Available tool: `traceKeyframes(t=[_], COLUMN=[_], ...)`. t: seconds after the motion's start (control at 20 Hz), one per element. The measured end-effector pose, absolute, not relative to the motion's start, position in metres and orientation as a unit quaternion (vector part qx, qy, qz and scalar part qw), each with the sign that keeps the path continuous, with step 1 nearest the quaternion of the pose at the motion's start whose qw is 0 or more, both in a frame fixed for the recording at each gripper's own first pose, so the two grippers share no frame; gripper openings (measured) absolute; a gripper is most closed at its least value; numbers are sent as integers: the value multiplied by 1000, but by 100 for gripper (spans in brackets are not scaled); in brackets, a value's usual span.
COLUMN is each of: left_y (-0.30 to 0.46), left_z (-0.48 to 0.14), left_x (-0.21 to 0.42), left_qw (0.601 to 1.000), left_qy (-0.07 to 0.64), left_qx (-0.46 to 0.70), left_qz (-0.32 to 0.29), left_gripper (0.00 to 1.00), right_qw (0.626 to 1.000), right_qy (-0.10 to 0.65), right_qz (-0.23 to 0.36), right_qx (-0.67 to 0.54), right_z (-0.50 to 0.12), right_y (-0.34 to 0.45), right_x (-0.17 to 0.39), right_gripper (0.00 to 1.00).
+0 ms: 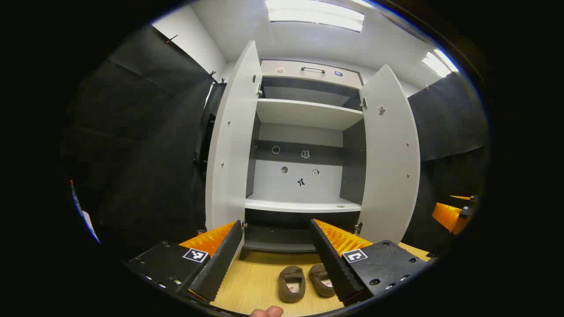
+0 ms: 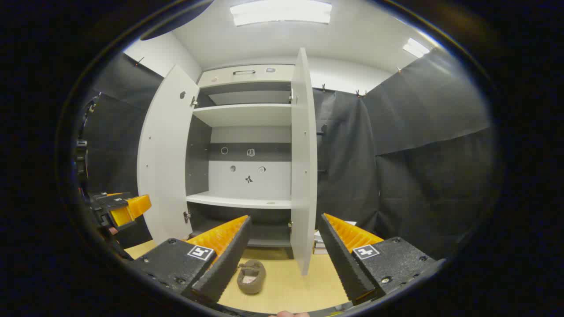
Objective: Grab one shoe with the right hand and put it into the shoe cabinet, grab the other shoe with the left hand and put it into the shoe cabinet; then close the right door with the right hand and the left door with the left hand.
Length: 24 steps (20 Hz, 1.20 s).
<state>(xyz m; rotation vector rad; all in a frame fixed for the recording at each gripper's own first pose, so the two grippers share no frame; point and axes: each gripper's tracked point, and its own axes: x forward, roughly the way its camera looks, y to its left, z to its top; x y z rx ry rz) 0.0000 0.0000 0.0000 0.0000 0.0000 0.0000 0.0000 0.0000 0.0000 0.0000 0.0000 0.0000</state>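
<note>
- Left tongs [image 1: 276, 253] and right tongs [image 2: 284, 246] both spread apart, gripping nothing.
- Two brown shoes [image 1: 291, 284] on floor [image 1: 251, 281] before shoe cabinet [image 1: 304, 114], both doors [image 1: 231, 145] open.

No words, brands or numbers can be read; the stickers [image 1: 301, 181] on the shoe cabinet [image 1: 304, 114] back wall are small pictures, and each gripper body carries a square black-and-white marker [image 1: 355, 255] without letters

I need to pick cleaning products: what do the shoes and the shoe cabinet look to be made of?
Shoes: soft, matte brown, suede-like or fabric, with pale insoles; can't tell which. Shoe cabinet: smooth white laminated board, probably, with flat panels, crisp edges and dark inner side walls.
</note>
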Motion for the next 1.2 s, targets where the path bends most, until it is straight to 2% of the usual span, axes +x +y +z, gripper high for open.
traceKeyframes(t=[0.8, 1.05, 1.2], left_y=[5, 6, 10], left_z=[-6, -3, 1], left_x=[13, 12, 11], left_qw=[1000, 1000, 1000], left_qy=[-7, -13, -20], left_qx=[6, 3, 8], left_qz=[2, 2, 8], left_gripper=[95, 95, 95], right_qw=[1000, 999, 998], right_qy=[8, 9, 21], right_qz=[12, 30, 59], right_qx=[-9, -19, -29], right_z=[-4, -1, -9], right_y=[15, 27, 48], right_x=[23, 28, 41], right_gripper=[99, 100, 99])
